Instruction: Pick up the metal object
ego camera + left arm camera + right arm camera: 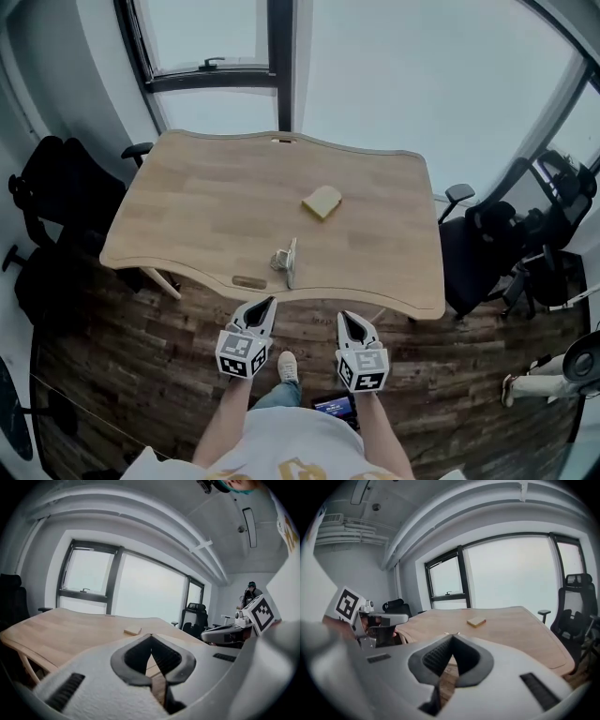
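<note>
Hovering empty, tips pressed together, left claw [269,302] and right claw [344,317] look parked before reaching; bent silvery metal object [286,260] lies ahead of the left claw.

The left forearm [228,422] and right forearm [381,433] reach forward side by side at the near side. The left tool [266,307] and right tool [348,321] are level and slightly apart, pointing toward the far side. Each has its jaws pressed together tip to tip.
</note>
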The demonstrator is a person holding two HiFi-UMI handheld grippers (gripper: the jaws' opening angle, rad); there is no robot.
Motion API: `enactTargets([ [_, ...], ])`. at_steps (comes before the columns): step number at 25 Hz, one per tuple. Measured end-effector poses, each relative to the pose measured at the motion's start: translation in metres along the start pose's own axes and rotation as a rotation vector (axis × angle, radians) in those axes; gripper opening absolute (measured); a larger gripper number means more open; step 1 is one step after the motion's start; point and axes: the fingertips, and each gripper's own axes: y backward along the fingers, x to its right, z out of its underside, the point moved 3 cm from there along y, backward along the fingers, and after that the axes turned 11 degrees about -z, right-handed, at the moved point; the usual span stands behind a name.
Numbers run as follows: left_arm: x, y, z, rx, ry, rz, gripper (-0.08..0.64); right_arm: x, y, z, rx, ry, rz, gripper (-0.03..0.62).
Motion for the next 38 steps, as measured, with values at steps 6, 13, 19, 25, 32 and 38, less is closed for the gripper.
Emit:
enactTargets([
  [6,-0.045,-0.074,-0.007,-0.046,0.013,0.013,0.020,0.038,-0.064,-0.016,-0.024,-0.023,0.040,0.011],
  [13,-0.078,-0.120,-0.018,-0.057,0.030,0.043,0.020,0.065,-0.098,-0.027,-0.023,-0.058,0.117,0.011],
  [19,-0.081,-0.136,-0.024,-0.063,0.042,0.069,0.020,0.068,-0.110,-0.036,-0.008,-0.060,0.126,0.011],
  [25,-0.086,-0.146,-0.032,-0.055,0.052,0.068,0.020,0.070,-0.121,-0.047,0.012,-0.043,0.109,0.011],
  [32,-0.086,-0.160,-0.029,-0.063,0.053,0.053,0.020,0.085,-0.133,-0.047,0.015,-0.051,0.093,0.011],
  [38,-0.090,-0.170,-0.021,-0.085,0.046,0.019,0.020,0.097,-0.144,-0.044,0.002,-0.060,0.081,0.011],
])
